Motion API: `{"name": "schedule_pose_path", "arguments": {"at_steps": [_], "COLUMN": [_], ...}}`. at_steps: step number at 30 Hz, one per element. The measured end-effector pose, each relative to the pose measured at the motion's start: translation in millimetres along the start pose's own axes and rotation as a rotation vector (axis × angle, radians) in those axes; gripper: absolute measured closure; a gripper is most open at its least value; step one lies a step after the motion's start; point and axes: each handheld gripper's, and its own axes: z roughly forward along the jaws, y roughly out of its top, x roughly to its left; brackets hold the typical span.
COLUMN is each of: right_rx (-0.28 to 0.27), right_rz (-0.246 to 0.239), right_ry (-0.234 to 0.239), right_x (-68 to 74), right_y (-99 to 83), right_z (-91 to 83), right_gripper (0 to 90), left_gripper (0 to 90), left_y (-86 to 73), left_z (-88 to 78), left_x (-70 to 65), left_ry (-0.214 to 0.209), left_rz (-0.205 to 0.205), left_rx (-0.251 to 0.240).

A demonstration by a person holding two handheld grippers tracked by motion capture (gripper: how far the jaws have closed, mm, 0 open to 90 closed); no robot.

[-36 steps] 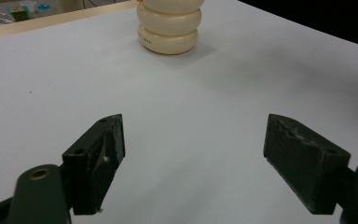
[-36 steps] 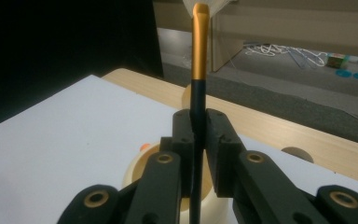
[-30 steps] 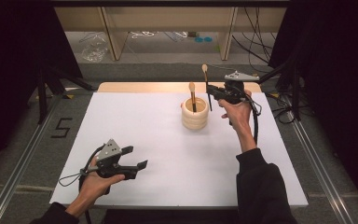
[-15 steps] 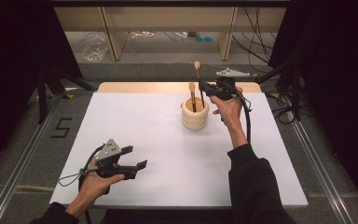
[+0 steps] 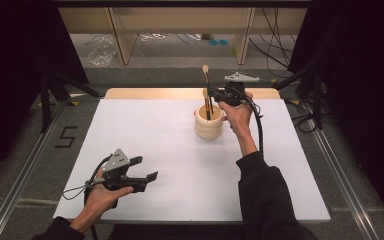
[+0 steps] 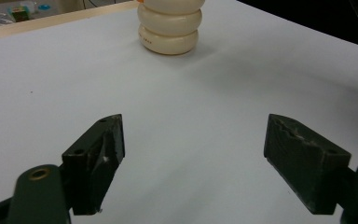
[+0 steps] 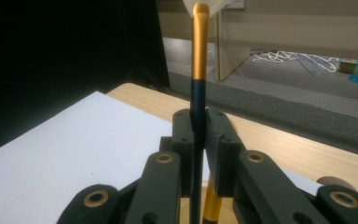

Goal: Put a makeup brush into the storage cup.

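A slim brush (image 5: 206, 92) with a black lower shaft and a gold upper part stood nearly upright, its lower end down inside the cream ribbed cup (image 5: 209, 126) and its pale tip rising above the cup's rim. The right claw (image 5: 211, 93) was clamped shut on the black part of the shaft, just above the cup; in the right gripper view the two black jaws pressed flat against the brush (image 7: 199, 88) from either side, with a second gold handle (image 7: 211, 205) visible below them. The cup sat on the white sheet (image 5: 165, 145) covering the desk (image 5: 145, 93), toward the far edge and right of the middle. The hand (image 5: 237, 116) holding that claw reached in from the near right, a dark sleeve on its forearm. Well apart, at the near left corner of the sheet, the left claw (image 5: 145, 169) was held low with its jaws spread wide and nothing between them; its own view showed the cup (image 6: 168, 28) farther off across bare white sheet.
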Motion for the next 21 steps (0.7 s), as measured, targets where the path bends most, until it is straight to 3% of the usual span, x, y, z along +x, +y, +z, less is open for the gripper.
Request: {"name": "schedule_pose_path", "arguments": {"at_steps": [6,10,21], "right_rx": [0.000,0.008,0.011], "right_rz": [-0.012,0.015,0.021], "right_ry": [-0.005,0.003,-0.009], "right_x": [-2.4,-2.9,-5.3], "right_y": [-2.4,-4.5,-13.9], "right_z": [3.0,4.0,7.7], "right_gripper": [83.2,83.2,83.2], "left_gripper": [20.3,20.2,20.3], "left_y": [-0.1,0.0,0.0], "left_z": [0.5,0.1,0.3], "left_x": [0.2,0.0,0.4], "left_ry": [-0.003,-0.001,-0.001], "left_rz": [0.000,0.002,-0.002], "left_rx": [0.001,0.000,0.001]}}
